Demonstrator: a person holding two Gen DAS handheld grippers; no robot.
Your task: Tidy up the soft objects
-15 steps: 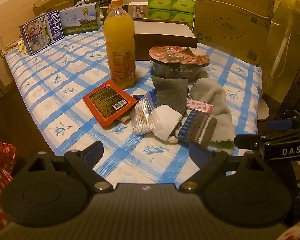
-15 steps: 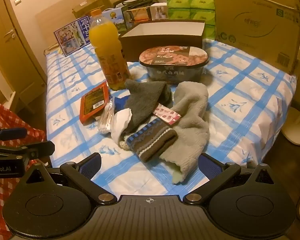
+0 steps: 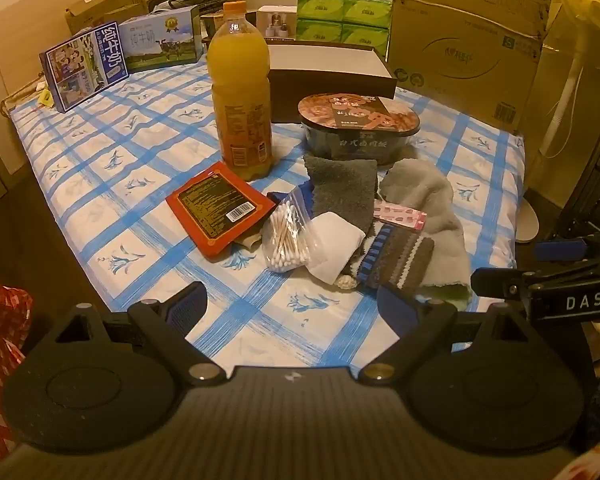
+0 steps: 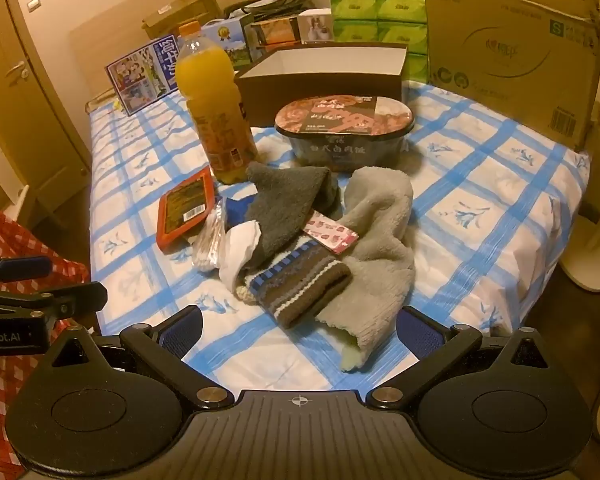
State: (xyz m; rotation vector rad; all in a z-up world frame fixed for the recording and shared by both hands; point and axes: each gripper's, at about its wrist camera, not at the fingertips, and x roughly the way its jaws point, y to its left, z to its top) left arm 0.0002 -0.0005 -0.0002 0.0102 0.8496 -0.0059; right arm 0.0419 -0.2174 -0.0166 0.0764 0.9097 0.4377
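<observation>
grey and striped socks (image 4: 300,284) and a pale fleece cloth (image 4: 384,240) lie heaped at twelve o'clock from the right gripper (image 4: 298,330) and left gripper (image 3: 292,306); both hang spread wide, empty; nothing has shifted, sorting unstarted.

An orange juice bottle (image 3: 240,92) stands upright mid-bed. A sealed oval meal bowl (image 3: 358,126) sits just beside it, in front of an open brown box (image 3: 332,70). Nearer the front edge lie a red flat packet (image 3: 219,208) and a bag of cotton swabs (image 3: 286,236). Milk cartons (image 3: 84,66) and a large cardboard box (image 3: 466,48) line the far edge.
</observation>
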